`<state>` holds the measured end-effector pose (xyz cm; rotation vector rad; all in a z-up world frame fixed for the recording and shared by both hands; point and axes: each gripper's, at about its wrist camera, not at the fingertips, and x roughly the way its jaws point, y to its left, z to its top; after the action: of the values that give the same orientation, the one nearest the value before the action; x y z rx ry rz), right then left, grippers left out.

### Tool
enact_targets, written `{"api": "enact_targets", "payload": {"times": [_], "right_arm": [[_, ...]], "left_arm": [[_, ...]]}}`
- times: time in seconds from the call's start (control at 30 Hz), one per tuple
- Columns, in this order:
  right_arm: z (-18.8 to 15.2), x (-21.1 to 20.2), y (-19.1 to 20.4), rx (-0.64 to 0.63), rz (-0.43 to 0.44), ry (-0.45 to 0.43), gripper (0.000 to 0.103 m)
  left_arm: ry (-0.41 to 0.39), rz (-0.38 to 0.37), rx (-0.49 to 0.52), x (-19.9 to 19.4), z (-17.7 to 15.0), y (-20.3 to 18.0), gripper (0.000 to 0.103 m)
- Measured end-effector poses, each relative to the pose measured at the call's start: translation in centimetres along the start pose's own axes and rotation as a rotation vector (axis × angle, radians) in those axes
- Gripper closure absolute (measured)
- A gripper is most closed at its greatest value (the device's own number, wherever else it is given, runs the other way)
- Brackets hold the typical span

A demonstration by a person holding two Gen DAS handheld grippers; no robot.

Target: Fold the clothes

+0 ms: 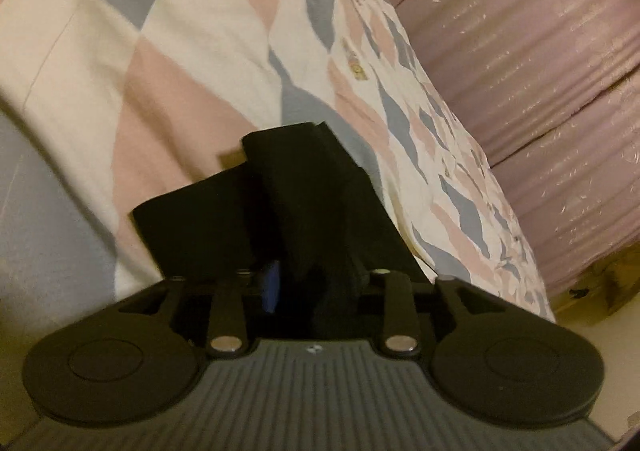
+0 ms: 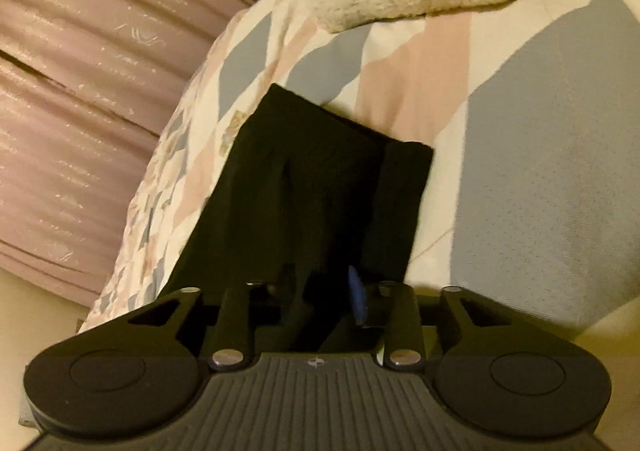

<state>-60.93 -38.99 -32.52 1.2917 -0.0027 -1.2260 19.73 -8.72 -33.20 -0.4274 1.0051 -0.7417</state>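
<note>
— Garment (image 1: 280, 211), black: where is it lying?
— I'm seeing it hanging over the patterned bedspread (image 1: 180, 51), left gripper (image 1: 296, 291) and right gripper (image 2: 320, 299) both clamping its near edge.

Both grippers, left gripper (image 1: 294, 287) & right gripper (image 2: 320, 299): black round discs, silver pivot screws, ribbed grey base w/ small logo, blue pads.
</note>
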Motion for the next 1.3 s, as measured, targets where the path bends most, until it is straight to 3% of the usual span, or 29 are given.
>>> {"api": "enact_targets", "payload": {"times": [0.1, 0.13, 0.17, 0.23, 0.33, 0.53, 0.8, 0.9, 1.03, 1.13, 1.23, 1.27, 1.3], "right_arm": [[0.0, 0.0, -0.4, 0.017, 0.004, 0.010, 0.068], [0.3, -0.3, -0.2, 0.011, 0.004, 0.004, 0.086], [0.5, -0.6, -0.1, 0.006, 0.005, -0.001, 0.098], [1.0, -1.1, 0.3, -0.005, 0.006, -0.012, 0.101], [1.8, -1.9, 0.8, -0.022, 0.008, -0.029, 0.102], [3.2, -3.5, 1.8, -0.055, 0.011, -0.063, 0.102], [0.9, -1.0, -2.0, -0.035, -0.103, 0.024, 0.103], [0.9, -1.4, -2.3, -0.032, -0.086, 0.013, 0.103], [1.3, -1.7, -1.9, -0.051, -0.094, 0.015, 0.095], [1.4, -1.9, -2.0, -0.045, -0.073, 0.013, 0.102], [1.7, -3.0, -1.2, -0.054, -0.030, -0.002, 0.102], [1.8, -3.3, -0.9, -0.059, -0.020, -0.008, 0.101], [1.9, -3.6, -0.7, -0.074, -0.038, -0.010, 0.094]], "left_arm": [[0.010, 0.021, 0.055, 0.5, 0.1, -1.0, 0.077], [0.011, 0.030, 0.078, 0.6, 0.1, -1.5, 0.084], [0.010, 0.043, 0.108, 0.7, 0.2, -2.0, 0.101], [-0.020, 0.060, 0.182, -0.1, 0.2, -3.1, 0.102], [-0.081, 0.074, 0.293, -1.9, 0.3, -4.8, 0.102], [-0.166, 0.027, 0.411, -5.9, 0.5, -7.0, 0.102], [-0.047, 0.179, 0.505, -2.7, -3.1, -3.5, 0.101], [-0.061, 0.172, 0.524, -3.0, -3.7, -3.2, 0.101], [-0.062, 0.160, 0.541, -3.4, -3.8, -3.0, 0.100], [-0.046, 0.129, 0.474, -3.7, -3.1, -2.5, 0.101], [-0.085, 0.118, 0.526, -4.4, -2.6, -3.6, 0.101], [-0.096, 0.124, 0.540, -4.5, -2.5, -3.8, 0.096], [-0.107, 0.131, 0.567, -4.7, -2.6, -4.0, 0.092]]}}
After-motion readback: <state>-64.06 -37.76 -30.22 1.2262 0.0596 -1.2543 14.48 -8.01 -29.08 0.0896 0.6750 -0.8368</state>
